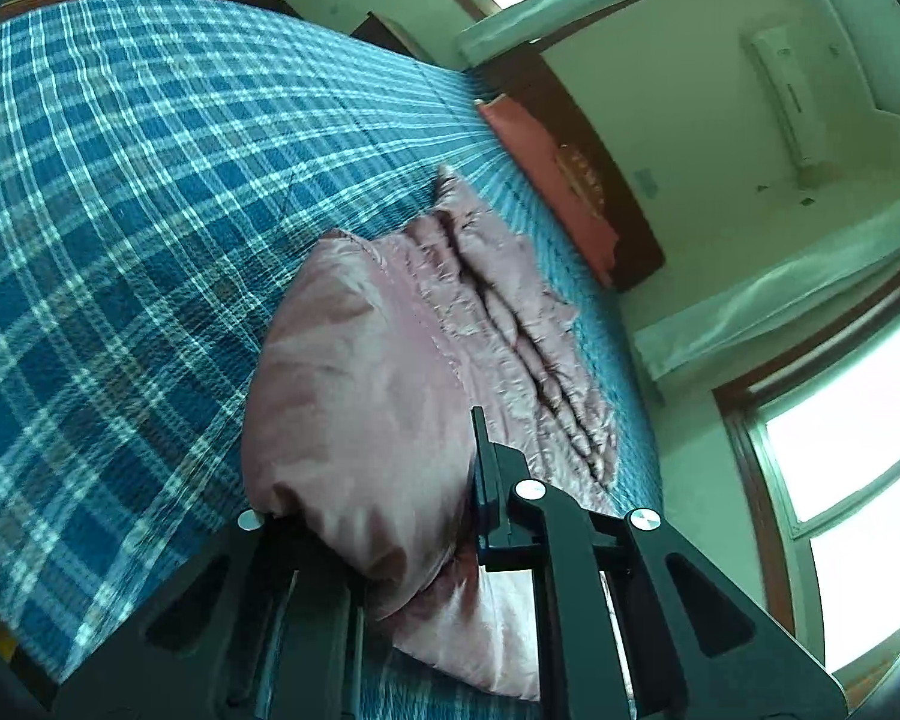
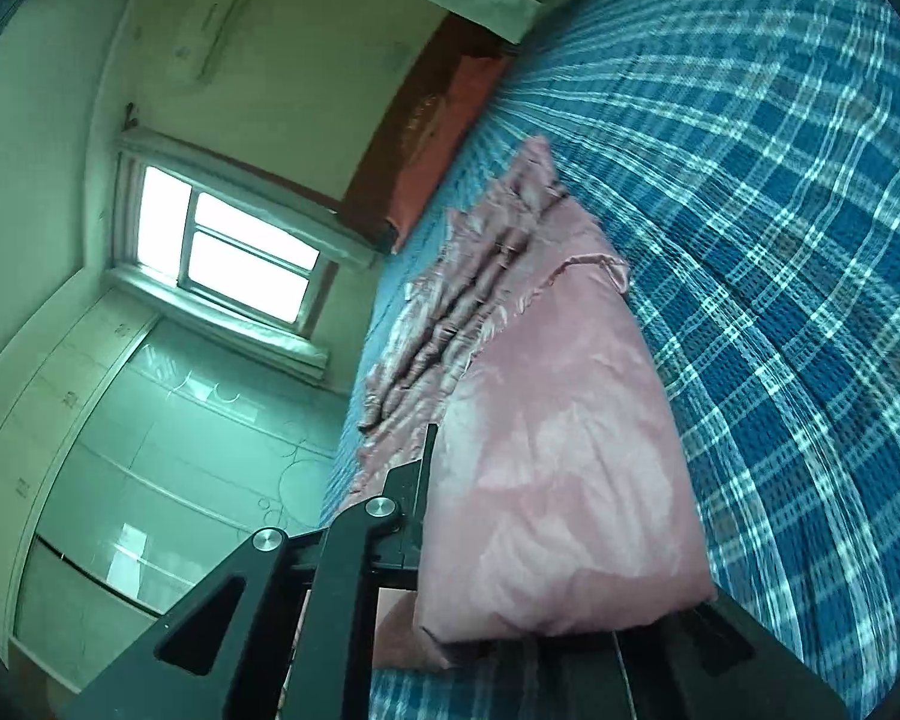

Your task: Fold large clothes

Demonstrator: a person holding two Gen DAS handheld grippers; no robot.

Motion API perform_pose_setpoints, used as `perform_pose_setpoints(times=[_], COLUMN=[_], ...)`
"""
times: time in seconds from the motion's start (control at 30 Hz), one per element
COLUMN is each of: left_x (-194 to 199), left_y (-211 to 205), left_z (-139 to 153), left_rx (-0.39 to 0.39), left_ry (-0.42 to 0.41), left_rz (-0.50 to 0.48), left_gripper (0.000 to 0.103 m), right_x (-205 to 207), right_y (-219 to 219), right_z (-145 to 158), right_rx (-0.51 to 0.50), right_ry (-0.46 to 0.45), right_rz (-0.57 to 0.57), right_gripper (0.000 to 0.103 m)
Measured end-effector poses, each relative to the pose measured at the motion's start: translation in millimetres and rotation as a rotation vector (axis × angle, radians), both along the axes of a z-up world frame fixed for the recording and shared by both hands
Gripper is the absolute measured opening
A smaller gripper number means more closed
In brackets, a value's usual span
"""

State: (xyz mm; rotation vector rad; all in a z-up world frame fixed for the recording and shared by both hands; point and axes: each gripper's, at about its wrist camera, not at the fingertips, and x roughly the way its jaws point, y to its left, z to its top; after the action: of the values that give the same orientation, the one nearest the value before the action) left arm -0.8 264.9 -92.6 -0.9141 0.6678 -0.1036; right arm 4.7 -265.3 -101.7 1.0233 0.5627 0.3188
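Both claws grip the pink garment: the left gripper [image 1: 390, 516] and the right gripper [image 2: 546, 540] each have their jaws clamped on a thick bunch of its near edge, probably so the cloth rises as one even layer for a fold. Beneath spreads the blue plaid bedspread [image 1: 120, 210], broad and flat enough to serve as a folding surface. On it lies the pink garment [image 1: 390, 312], smooth near the grippers, its far half rumpled in ridges towards the reddish pillow [image 1: 546, 180] by the headboard.
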Motion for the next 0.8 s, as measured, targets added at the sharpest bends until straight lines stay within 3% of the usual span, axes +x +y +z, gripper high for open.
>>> perform_pose_setpoints(times=[0.2,0.37,0.47,0.6,0.8], left_x=[-31.8,-14.1,23.0,91.5,214.9], left_y=[7.4,3.1,0.7,-4.7,-16.4], left_z=[44.7,79.3,93.7,107.1,103.1], left_rx=[-0.021,-0.018,-0.003,0.031,0.126], left_ry=[-0.078,-0.145,-0.17,-0.182,-0.121], left_rz=[-0.039,-0.069,-0.072,-0.057,-0.035], left_gripper=[0.011,0.011,0.011,0.011,0.011], right_x=[-25.3,-0.5,32.2,106.7,227.0], right_y=[3.8,1.2,-3.5,-8.7,-13.9], right_z=[35.2,59.6,73.8,90.4,85.6], right_rx=[-0.011,-0.004,-0.001,-0.008,-0.014], right_ry=[-0.086,-0.164,-0.195,-0.211,-0.129], right_rz=[0.023,0.035,0.041,0.037,0.013], right_gripper=[0.008,0.008,0.008,0.008,0.008])
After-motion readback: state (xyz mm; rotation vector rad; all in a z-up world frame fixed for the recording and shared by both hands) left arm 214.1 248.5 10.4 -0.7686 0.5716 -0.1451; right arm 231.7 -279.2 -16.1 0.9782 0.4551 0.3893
